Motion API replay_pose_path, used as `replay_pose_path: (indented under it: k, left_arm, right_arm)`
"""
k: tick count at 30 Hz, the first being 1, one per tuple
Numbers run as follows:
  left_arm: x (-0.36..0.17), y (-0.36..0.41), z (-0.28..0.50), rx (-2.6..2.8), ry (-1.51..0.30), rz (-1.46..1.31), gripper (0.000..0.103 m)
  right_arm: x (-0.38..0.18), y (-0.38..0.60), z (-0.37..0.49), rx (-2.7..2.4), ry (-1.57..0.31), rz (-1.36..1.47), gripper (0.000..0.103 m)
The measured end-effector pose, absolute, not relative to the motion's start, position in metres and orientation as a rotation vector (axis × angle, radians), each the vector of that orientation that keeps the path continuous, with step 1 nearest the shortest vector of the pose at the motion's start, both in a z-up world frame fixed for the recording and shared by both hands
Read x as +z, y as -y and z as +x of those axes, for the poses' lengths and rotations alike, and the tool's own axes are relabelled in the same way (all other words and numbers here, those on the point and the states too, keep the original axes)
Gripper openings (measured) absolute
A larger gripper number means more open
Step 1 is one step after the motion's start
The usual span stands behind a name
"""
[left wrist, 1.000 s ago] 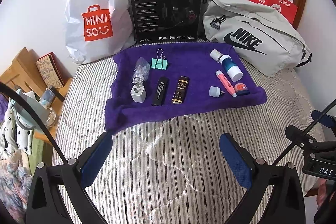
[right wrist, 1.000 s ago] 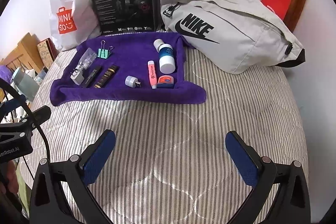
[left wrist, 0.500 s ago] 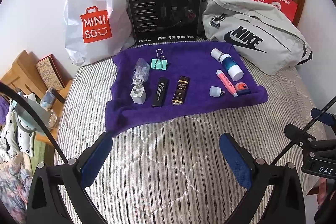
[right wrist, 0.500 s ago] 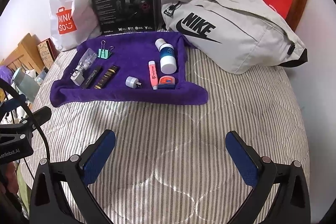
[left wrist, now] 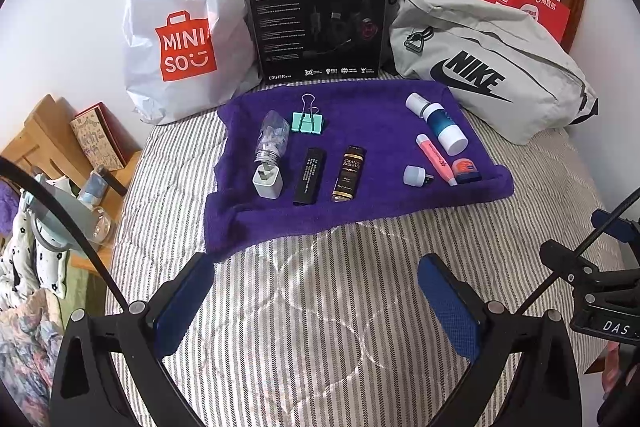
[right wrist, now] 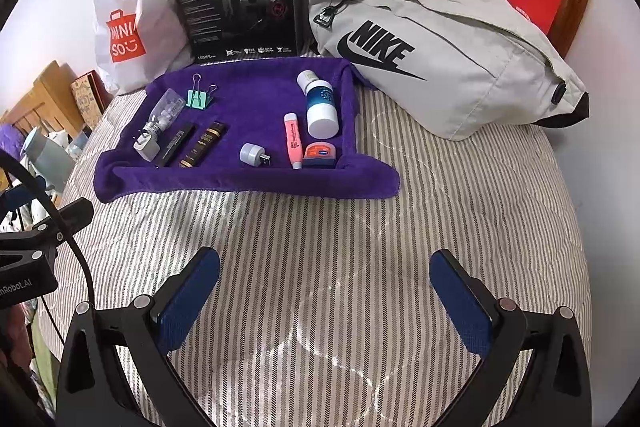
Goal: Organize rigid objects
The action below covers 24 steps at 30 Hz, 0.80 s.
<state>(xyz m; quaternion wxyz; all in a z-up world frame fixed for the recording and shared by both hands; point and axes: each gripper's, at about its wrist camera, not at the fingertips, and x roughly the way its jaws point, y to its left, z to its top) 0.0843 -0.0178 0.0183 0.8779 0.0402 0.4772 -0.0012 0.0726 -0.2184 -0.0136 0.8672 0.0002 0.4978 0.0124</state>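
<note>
A purple towel lies on the striped bed and carries several small items. On it are a clear bottle, a white charger plug, a green binder clip, a black stick, a brown Grand Reserve tube, a small USB light, a pink tube, an orange-and-blue tin and a white-and-blue bottle. My left gripper is open over the bedspread, short of the towel. My right gripper is open too, with nothing between its fingers.
Against the wall stand a white Miniso bag, a black headset box, a grey Nike bag and a red paper bag. A wooden bedside stand with clutter is to the left of the bed.
Both views have shifted only slightly; the towel and its items sit a touch higher and nearer. Nothing on the towel has moved, and both grippers stay open.
</note>
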Motion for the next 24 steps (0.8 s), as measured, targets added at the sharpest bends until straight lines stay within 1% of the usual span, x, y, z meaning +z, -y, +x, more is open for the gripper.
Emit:
replay_pose_path:
  k: [24]
  left_arm:
    - [0.0198, 0.0177, 0.0863, 0.002, -0.985, 0.091, 0.103]
  right_arm:
    - [-0.015, 0.2177, 0.0751, 0.037, -1.043, -0.004, 0.103]
